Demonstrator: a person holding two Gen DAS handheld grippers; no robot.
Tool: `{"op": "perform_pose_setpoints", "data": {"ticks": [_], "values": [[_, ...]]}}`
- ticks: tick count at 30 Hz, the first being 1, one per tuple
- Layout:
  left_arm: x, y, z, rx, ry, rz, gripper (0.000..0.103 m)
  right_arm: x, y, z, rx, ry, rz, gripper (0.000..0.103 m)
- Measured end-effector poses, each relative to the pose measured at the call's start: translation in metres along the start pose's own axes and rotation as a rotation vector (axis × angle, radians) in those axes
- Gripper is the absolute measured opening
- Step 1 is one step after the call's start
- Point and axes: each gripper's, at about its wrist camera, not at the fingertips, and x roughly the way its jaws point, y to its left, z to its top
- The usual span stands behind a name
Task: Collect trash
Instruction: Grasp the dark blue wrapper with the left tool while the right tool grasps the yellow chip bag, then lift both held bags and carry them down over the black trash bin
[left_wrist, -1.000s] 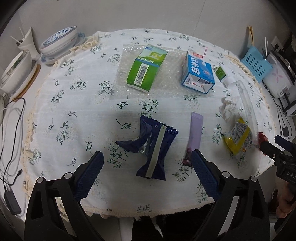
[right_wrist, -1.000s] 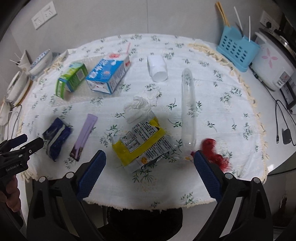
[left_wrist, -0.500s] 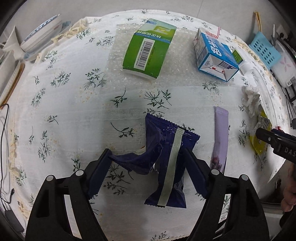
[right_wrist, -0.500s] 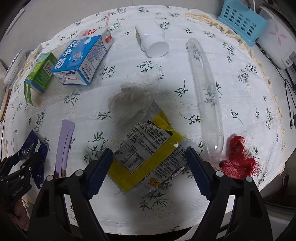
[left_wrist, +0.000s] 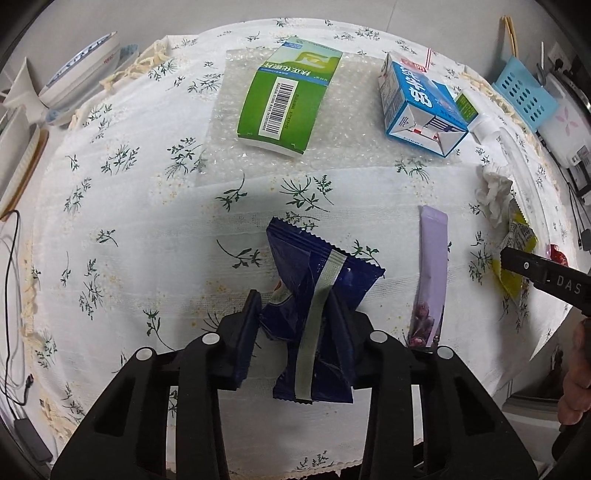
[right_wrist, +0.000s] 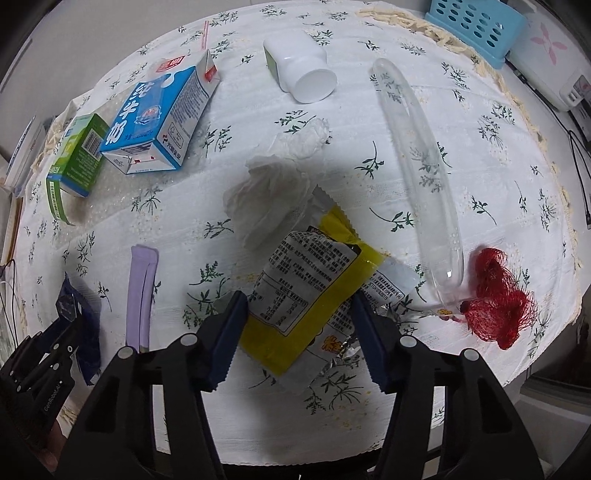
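My left gripper (left_wrist: 295, 310) is shut on a crumpled dark blue snack wrapper (left_wrist: 317, 295) on the flowered tablecloth (left_wrist: 147, 229). My right gripper (right_wrist: 297, 306) is open, its fingers on either side of a yellow snack wrapper (right_wrist: 314, 284) that lies flat on the cloth. A purple sachet (left_wrist: 430, 273) lies right of the blue wrapper; it also shows in the right wrist view (right_wrist: 140, 291). A crumpled white tissue (right_wrist: 273, 195) sits just beyond the yellow wrapper.
A green carton (left_wrist: 288, 99) and a blue milk carton (left_wrist: 417, 103) lie on bubble wrap at the back. A white bottle (right_wrist: 303, 70), a clear plastic tube (right_wrist: 421, 170) and red netting (right_wrist: 498, 295) lie to the right. Bowls (left_wrist: 81, 74) stand far left, a blue basket (right_wrist: 476, 26) far right.
Both grippers have come down and forward to the table. The left jaws closed onto the blue wrapper. The right jaws narrowed around the yellow wrapper.
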Motion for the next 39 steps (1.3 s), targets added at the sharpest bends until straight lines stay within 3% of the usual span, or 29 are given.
{"op": "perform_pose_setpoints", "data": {"ticks": [9,25,39], "values": [[-0.004,0.003,-0.002,-0.014,-0.005,-0.034,0.028,-0.003,0.001,-0.004,0.001,-0.008,0.002,0.053],[-0.041,0.014,-0.012,-0.017,-0.054,-0.072,0.028,-0.038,-0.001,-0.027,-0.004,-0.075,0.027,0.052],[-0.074,-0.001,-0.024,-0.018,-0.105,-0.083,0.028,-0.083,-0.007,-0.047,-0.055,-0.161,0.070,0.052]]}}
